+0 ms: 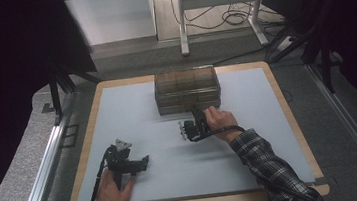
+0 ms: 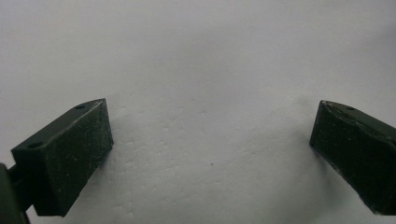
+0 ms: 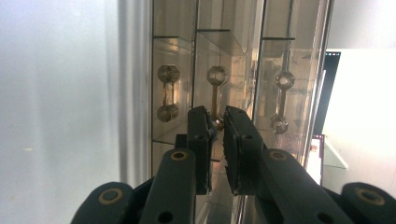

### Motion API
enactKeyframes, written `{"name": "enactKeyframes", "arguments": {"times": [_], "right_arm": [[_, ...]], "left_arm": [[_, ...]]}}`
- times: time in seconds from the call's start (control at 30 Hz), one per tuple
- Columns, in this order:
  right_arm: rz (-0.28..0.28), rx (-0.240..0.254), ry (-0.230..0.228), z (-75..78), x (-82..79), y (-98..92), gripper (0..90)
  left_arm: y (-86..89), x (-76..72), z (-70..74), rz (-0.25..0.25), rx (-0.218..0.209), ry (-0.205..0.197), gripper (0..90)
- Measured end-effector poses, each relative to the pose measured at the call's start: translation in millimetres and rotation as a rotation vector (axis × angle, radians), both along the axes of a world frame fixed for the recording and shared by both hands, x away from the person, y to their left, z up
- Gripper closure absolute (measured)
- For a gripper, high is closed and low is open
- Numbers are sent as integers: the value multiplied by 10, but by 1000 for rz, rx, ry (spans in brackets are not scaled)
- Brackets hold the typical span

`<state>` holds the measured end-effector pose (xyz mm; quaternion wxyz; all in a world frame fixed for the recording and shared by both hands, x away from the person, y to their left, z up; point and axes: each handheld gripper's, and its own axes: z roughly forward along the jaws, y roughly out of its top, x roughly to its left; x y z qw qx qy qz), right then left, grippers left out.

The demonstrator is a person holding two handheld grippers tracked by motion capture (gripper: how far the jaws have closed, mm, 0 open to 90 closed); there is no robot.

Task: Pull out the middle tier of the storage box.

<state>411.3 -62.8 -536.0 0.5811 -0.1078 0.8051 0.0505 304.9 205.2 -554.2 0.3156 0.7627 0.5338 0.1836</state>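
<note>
High view: right gripper point(image 1: 199, 114) at drawer handle point(image 3: 216, 100)

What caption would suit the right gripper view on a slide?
Right gripper, black jaws closed on the middle handle of a clear smoky plastic drawer box.

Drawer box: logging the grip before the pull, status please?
Right gripper shut on middle drawer handle of clear drawer box. Left gripper open, over bare mat. Nothing in the way.

One drawer box point(image 1: 187, 90), three handles point(image 3: 168, 93)
</note>
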Motion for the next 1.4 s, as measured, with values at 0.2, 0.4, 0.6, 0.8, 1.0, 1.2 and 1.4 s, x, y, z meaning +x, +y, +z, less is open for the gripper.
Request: {"name": "enactKeyframes", "arguments": {"times": [0.2, 0.4, 0.6, 0.8, 1.0, 1.2, 1.4], "right_arm": [[11, -4, 12, 5, -46, -30, 806], [23, -4, 5, -1, -88, -54, 804], [17, -7, 31, 18, -75, -50, 780], [16, 12, 40, 48, -91, -89, 752], [7, 69, 93, 148, -111, -143, 710], [7, 104, 154, 210, -97, -175, 685], [10, 137, 205, 270, -87, -197, 665]], "left_arm": [[0, 0, 0, -1, 0, 0, 0], [0, 0, 0, -1, 1, 0, 0], [1, 0, 0, -1, 0, 0, 0], [0, 0, 0, -1, 0, 0, 0], [1, 0, 0, -1, 0, 0, 0], [0, 0, 0, -1, 0, 0, 0], [1, 0, 0, -1, 1, 0, 0]]}}
